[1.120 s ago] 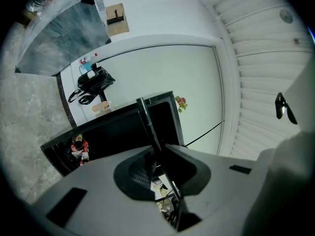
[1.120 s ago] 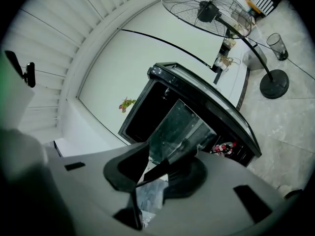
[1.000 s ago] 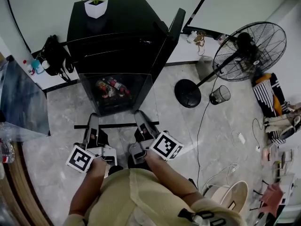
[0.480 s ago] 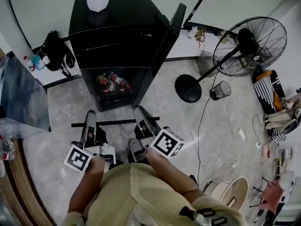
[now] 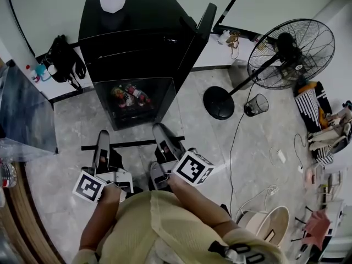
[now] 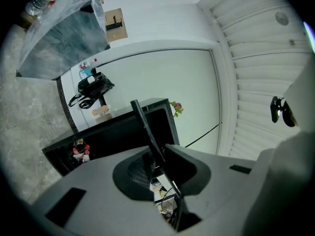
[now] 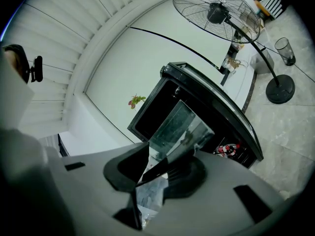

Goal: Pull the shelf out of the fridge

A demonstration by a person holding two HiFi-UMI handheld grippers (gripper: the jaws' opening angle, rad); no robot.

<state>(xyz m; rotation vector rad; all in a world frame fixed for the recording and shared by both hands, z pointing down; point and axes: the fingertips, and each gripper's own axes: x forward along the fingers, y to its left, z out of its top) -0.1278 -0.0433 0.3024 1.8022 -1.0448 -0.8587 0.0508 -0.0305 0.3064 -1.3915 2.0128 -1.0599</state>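
grey marble floor (image 5: 214, 142), open black fridge (image 5: 137, 32), glass shelf (image 5: 132, 144) before it, left gripper (image 5: 102, 141) and right gripper (image 5: 161, 135) each clamped on its front edge

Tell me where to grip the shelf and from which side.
Grip the shelf by its black front rail, one gripper near each end, coming from the front. It is a thin, flat glass pane, so jaws close above and below the rail, as the left gripper and right gripper do.
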